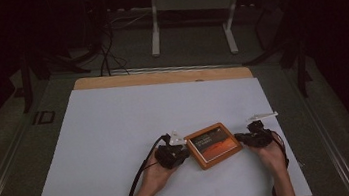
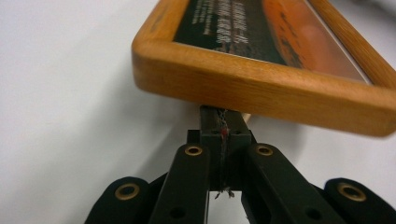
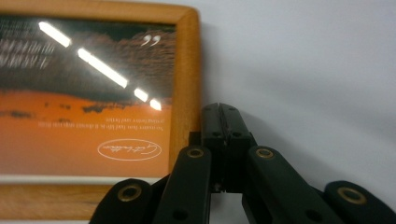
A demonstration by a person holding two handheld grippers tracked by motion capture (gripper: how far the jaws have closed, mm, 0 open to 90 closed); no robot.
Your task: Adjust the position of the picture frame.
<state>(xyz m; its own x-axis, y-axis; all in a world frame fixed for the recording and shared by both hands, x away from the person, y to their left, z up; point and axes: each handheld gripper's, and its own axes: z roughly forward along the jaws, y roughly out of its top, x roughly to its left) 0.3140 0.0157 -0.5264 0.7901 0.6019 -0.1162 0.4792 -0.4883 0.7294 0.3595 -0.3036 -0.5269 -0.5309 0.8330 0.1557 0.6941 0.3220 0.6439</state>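
Here, wooden picture frame [image 1: 214,145], white tabletop [image 1: 116,135] around

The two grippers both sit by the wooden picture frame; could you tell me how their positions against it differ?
The left gripper has its tips tucked under the wooden picture frame, whose edge is raised off the white table. The right gripper lies beside the frame's outer edge, not under it. Both are shut and hold nothing.

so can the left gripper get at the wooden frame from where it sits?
Probably yes: the left gripper, jaws shut, already has its tips under the wooden frame edge, with nothing between them on the white sheet.
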